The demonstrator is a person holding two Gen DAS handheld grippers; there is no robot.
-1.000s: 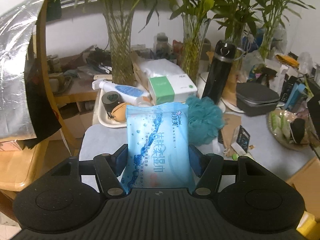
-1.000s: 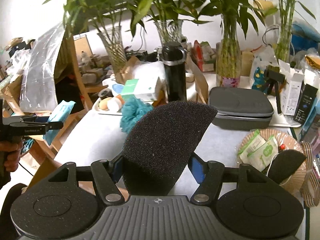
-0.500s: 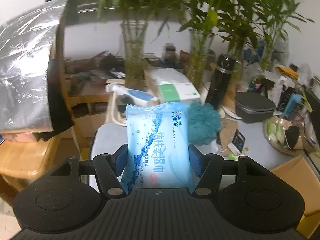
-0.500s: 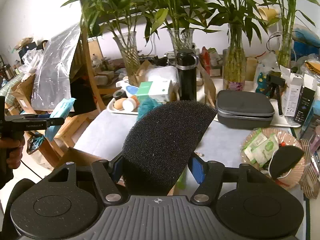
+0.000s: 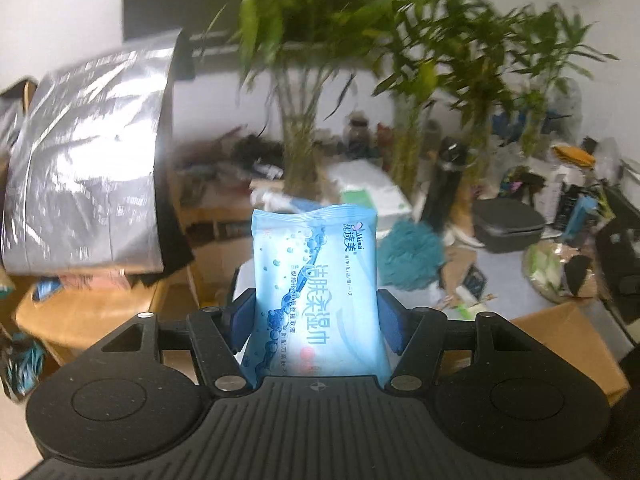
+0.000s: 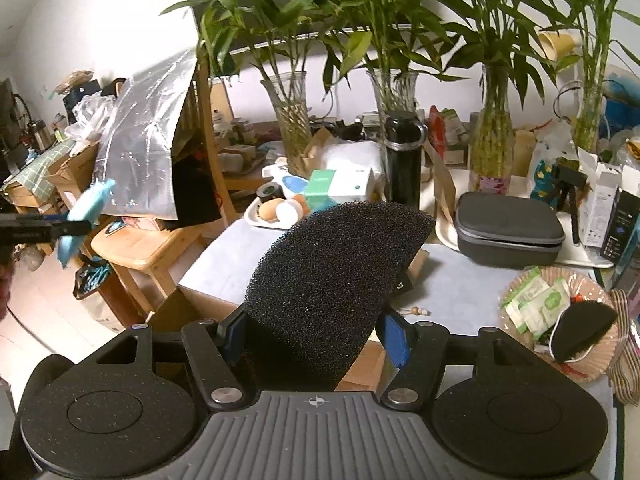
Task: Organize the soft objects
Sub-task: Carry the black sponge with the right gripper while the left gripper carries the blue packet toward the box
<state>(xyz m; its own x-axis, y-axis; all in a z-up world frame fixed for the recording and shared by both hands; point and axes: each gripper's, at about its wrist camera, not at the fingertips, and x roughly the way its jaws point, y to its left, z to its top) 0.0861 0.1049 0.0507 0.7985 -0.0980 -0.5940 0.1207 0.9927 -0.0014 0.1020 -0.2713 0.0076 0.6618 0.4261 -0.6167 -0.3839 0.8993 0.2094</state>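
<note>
My left gripper is shut on a light blue pack of wet wipes, held upright in the air well back from the table. The same pack shows at the far left of the right wrist view. My right gripper is shut on a black foam sponge, held above a cardboard box at the table's near edge. A teal bath pouf lies on the table, hidden behind the sponge in the right wrist view.
The table holds glass vases with bamboo, a black flask, a grey zip case, a tissue box, a tray with eggs and a basket. A wooden stool stands left.
Both grippers have pulled back and up from the table, so everything looks smaller and farther. The cardboard box has come into view. Both still hold their objects.
</note>
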